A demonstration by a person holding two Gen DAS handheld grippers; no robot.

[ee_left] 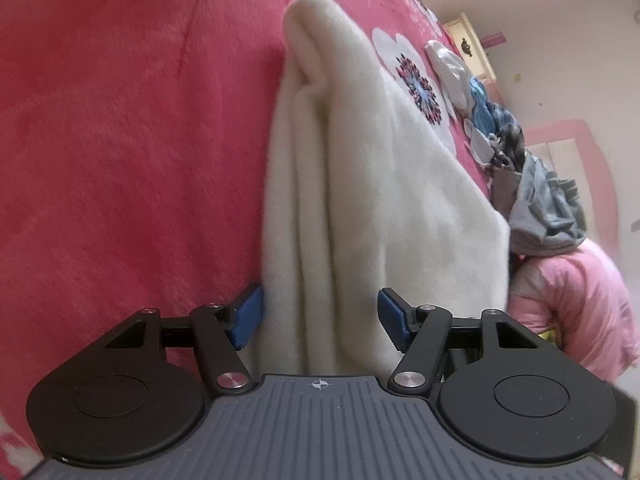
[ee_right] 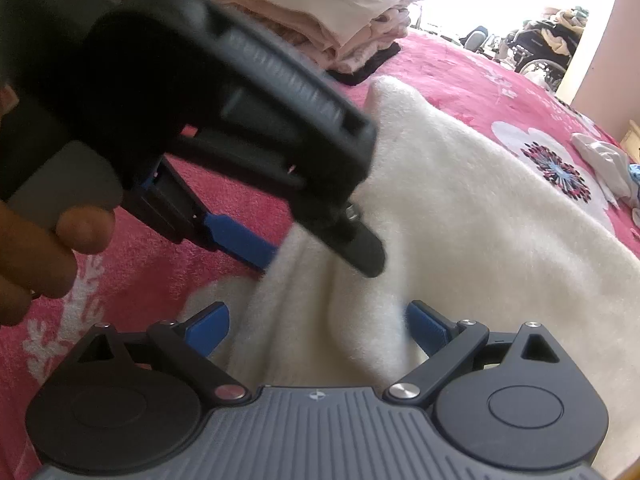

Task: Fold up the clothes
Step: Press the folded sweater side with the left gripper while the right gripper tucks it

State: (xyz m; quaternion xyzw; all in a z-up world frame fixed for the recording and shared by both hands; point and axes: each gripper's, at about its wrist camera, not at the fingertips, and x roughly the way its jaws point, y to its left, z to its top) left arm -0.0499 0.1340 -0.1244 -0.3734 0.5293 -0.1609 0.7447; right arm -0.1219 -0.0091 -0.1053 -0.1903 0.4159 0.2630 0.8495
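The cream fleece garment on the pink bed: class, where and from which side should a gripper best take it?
Probably at the bunched near edge of the cream fleece garment, coming from the near side, angled down. There the fabric gathers into raised ridges that fit between open pads, as the left gripper and right gripper straddle it; farther back it lies flat on the bedspread.

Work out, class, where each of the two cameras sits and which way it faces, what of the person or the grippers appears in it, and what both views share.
Left wrist: on the left gripper, looking along the cream fleece garment on the pink bedspread; only its own open fingers show.
Right wrist: on the right gripper, facing the garment and folded stack; the left gripper and a hand show.
Shared: garment, bedspread, flower print.
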